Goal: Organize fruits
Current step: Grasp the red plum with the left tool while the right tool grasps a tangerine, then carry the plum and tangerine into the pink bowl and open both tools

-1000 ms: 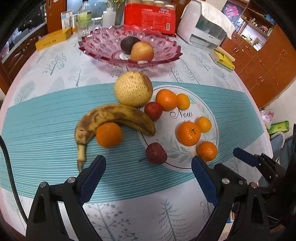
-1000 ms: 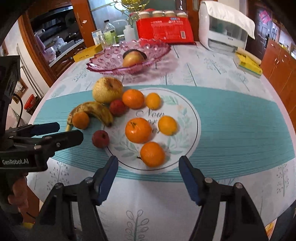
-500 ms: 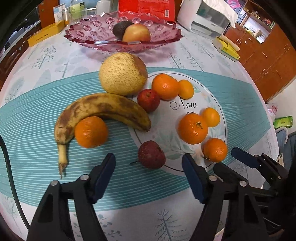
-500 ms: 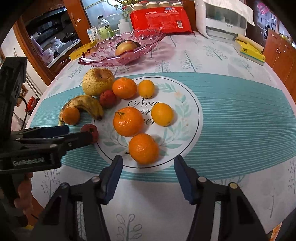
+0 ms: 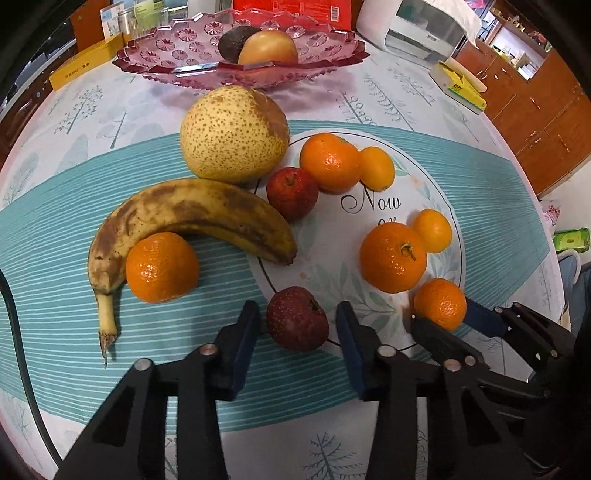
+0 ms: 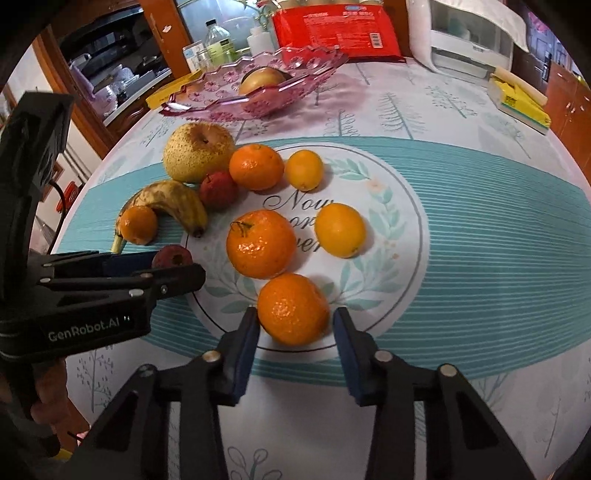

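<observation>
1. The pink glass bowl (image 5: 155,48) held only two fruits; the banana (image 5: 192,214), the pear (image 5: 232,133) and most others lay on the table.
2. The left gripper (image 5: 297,328) was closing around a dark red fruit (image 5: 295,317), with small gaps visible.
3. The right gripper (image 6: 295,328) was closing around the nearest mandarin (image 6: 291,308), not yet lifted.

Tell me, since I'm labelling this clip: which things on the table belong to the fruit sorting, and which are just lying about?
Part of the job:
- pink glass fruit bowl
- small dark red fruit between the left gripper pads
- orange mandarin between the right gripper pads
- spotted brown banana
- speckled yellow pear

Lying about:
- red plastic packet
- white appliance
- yellow box
</observation>
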{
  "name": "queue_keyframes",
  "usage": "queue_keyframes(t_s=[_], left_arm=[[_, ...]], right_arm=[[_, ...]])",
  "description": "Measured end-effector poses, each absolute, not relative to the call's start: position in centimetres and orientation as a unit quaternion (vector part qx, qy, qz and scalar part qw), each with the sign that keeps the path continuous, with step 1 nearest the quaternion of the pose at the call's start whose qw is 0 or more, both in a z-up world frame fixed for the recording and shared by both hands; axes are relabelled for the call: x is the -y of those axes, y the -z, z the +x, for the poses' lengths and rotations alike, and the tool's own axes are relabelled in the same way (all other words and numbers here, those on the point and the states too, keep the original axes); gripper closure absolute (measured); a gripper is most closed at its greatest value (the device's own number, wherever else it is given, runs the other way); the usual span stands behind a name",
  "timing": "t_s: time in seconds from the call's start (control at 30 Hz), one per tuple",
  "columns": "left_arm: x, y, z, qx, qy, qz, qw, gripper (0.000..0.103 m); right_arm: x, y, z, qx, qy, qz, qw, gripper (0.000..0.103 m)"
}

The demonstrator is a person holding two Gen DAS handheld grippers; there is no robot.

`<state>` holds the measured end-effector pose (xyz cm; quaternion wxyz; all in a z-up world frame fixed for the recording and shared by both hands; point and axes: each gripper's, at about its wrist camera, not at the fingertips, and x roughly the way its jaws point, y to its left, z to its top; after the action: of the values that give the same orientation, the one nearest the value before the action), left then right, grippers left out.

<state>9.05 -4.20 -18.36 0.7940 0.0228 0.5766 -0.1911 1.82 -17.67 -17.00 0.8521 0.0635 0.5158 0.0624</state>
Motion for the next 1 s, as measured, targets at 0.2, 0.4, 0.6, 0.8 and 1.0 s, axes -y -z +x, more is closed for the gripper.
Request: queue_keyframes(t_s=[0.2,0.4,0.6,0.8,1.0], left_arm=[[3.9,18.5,9.1,-0.578,0.195,0.015,0.792,0.073],[3.4,18.3,8.4,-0.582,0.199,0.014,0.788,0.073],[2.7,16.7,7.5,-0.576,0.199,0.015,0.793,0.073],[2.2,14.5,7.0,-0.568,0.191,0.027,0.800,0.073],[1.6,11.0,6.6,-0.544,0.195,0.031,0.816,0.073]], right_arm=[[16.9,17.0,2.0,-0.505,-0.067,0.030,0.860,0.065],[16.8,16.9,2.1,-0.505,-0.068,0.019,0.860,0.066],[16.8,16.2,2.1,-0.508,-0.077,0.030,0.857,0.067],[16.3,14.1,1.5,-0.495,-0.081,0.023,0.865,0.067],[16.0,10.7,0.7,-0.474,-0.078,0.017,0.877,0.067]])
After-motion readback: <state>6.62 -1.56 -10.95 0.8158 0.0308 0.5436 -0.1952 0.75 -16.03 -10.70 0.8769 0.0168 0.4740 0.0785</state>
